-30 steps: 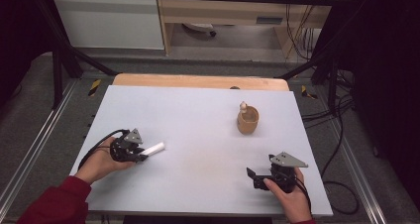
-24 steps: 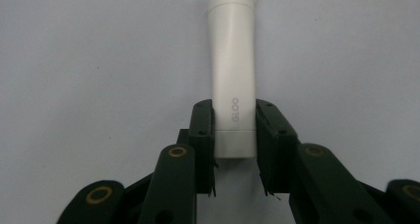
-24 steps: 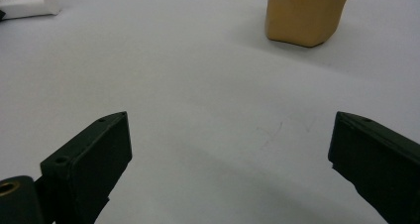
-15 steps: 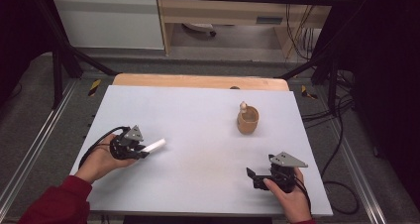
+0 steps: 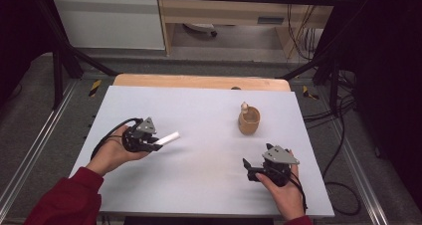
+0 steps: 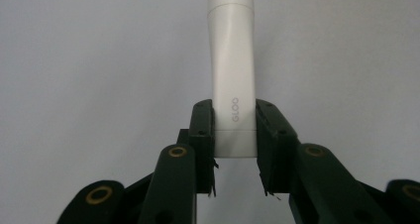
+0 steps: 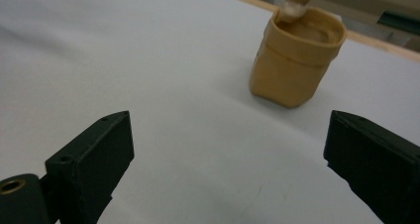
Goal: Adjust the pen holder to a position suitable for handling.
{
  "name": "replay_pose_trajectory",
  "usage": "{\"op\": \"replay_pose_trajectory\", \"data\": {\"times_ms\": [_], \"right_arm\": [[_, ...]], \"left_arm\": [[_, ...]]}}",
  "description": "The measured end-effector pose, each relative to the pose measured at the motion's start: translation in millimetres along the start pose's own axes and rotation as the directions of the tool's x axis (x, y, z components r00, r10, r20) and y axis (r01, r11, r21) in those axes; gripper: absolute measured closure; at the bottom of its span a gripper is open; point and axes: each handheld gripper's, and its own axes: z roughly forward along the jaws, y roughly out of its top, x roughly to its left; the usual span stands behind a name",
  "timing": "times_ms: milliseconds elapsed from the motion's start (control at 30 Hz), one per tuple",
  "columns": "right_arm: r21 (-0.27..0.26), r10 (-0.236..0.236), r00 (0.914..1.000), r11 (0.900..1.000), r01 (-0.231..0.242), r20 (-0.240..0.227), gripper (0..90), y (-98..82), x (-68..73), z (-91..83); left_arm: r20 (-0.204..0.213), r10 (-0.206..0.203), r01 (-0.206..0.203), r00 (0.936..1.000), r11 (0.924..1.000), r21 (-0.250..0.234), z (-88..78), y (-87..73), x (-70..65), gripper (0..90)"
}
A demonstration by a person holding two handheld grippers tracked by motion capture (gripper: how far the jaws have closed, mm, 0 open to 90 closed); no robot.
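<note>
Two hand-held grippers: left clamps one white tube, right gapes beside one cup.

I see a white tube marked GLOO, clamped near its base, lying near-level over the table's left side. Far right stands a tan cup, upright, something pale poking out.
</note>
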Motion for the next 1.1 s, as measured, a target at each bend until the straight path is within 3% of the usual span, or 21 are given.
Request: {"op": "replay_pose_trajectory", "data": {"times_ms": [200,300,400,800,1033,1100], "right_arm": [[-0.021,-0.123,0.9919,0.992,0.124,0.030,5.1,22.9,6.3,10.8],[-0.006,-0.181,0.9833,0.983,0.181,0.019,4.8,33.0,10.6,16.8],[0.038,-0.249,0.9684,0.968,0.249,0.005,4.9,39.0,16.7,22.2],[0.072,-0.346,0.9379,0.935,0.347,-0.023,4.5,41.2,31.1,32.8],[0.081,-0.418,0.9081,0.905,0.418,-0.022,4.6,43.7,35.8,32.6],[0.077,-0.419,0.9073,0.904,0.421,-0.033,4.6,44.9,37.1,32.4]], "left_arm": [[0.042,0.070,-0.070,0.9967,0.9975,0.011,7.8,19.9,-10.5,71.2],[0.042,0.081,-0.081,0.9959,0.9966,0.011,11.1,29.4,-13.8,71.2],[0.047,0.094,-0.094,0.9945,0.9955,0.004,14.8,37.8,-19.5,71.3],[0.072,0.130,-0.132,0.9889,0.9910,0.022,28.6,71.6,-25.8,71.2],[0.074,0.157,-0.160,0.9848,0.9865,0.036,32.4,92.5,-28.1,71.2],[0.075,0.161,-0.164,0.9841,0.9857,0.039,33.2,96.0,-28.4,71.2]]}}
